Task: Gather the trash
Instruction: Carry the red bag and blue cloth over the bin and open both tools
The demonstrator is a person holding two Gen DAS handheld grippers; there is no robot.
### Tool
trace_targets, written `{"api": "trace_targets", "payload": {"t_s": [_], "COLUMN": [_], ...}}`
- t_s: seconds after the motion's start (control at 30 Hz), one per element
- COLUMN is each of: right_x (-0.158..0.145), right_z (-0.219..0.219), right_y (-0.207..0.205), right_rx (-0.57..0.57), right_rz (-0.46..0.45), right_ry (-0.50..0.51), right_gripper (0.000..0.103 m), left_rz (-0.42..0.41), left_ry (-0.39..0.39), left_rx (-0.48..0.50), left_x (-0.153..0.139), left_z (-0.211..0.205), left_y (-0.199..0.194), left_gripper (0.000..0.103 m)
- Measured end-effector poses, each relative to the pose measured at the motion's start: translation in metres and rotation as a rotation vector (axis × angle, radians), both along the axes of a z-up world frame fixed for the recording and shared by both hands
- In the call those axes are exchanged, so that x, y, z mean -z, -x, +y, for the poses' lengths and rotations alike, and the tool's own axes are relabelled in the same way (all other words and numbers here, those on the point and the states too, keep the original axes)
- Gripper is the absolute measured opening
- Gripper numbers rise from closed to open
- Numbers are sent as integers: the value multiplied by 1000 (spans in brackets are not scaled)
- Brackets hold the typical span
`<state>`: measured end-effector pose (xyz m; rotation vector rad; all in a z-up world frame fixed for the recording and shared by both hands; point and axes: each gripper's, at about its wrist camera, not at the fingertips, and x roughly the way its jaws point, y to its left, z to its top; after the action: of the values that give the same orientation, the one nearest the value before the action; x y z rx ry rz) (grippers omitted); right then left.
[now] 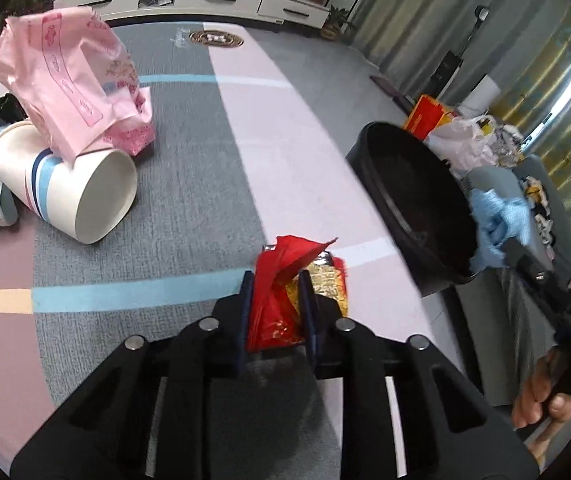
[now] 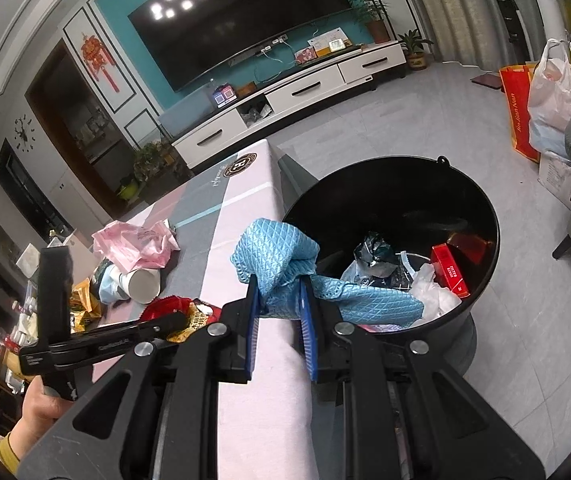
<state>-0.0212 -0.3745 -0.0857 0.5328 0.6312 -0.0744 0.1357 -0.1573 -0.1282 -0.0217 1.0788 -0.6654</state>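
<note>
Currently a red snack wrapper [image 1: 285, 296] is pinched in the left gripper [image 1: 275, 312], jaws nearly closed, just above the table [image 1: 189, 184]. A blue cloth [image 2: 281, 264] is clamped by the right gripper [image 2: 279, 300] beside the black bin [image 2: 481, 292]. Next, prob., wrapper must be carried over the bin rim & released. Bin bottom is partly hidden by the cloth; wrapper print can't be read.
</note>
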Motion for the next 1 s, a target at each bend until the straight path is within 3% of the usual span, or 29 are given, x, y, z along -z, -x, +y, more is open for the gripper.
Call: {"api": "trace_targets", "payload": {"t_s": [0.2,0.37,0.57,0.77,0.8,0.93,1.0], "right_x": [0,2,12,28,31,36,36], "right_z": [-10,-23,-40,-64,-67,-72,-73], "right_y": [1,1,3,4,4,5,7], "right_rx": [32,67,116,163,174,185,191], "right_rz": [-17,-29,-29,-12,-6,-6,-11], "right_ry": [6,-6,-59,-152,-156,-190,-203], "right_gripper": [20,20,20,23,24,30,34], "left_rz": [-65,-105,-113,-103,-100,-100,-104], "left_ry": [54,91,81,26,22,21,23], "left_rx": [34,97,162,188,189,185,170], "left_x": [-32,-54,-56,-41,-38,-36,-37], "left_z": [-16,-54,-108,-141,-143,-145,-143], "left_y": [7,12,16,12,11,12,12], "left_gripper": [22,22,23,23,27,61,67]}}
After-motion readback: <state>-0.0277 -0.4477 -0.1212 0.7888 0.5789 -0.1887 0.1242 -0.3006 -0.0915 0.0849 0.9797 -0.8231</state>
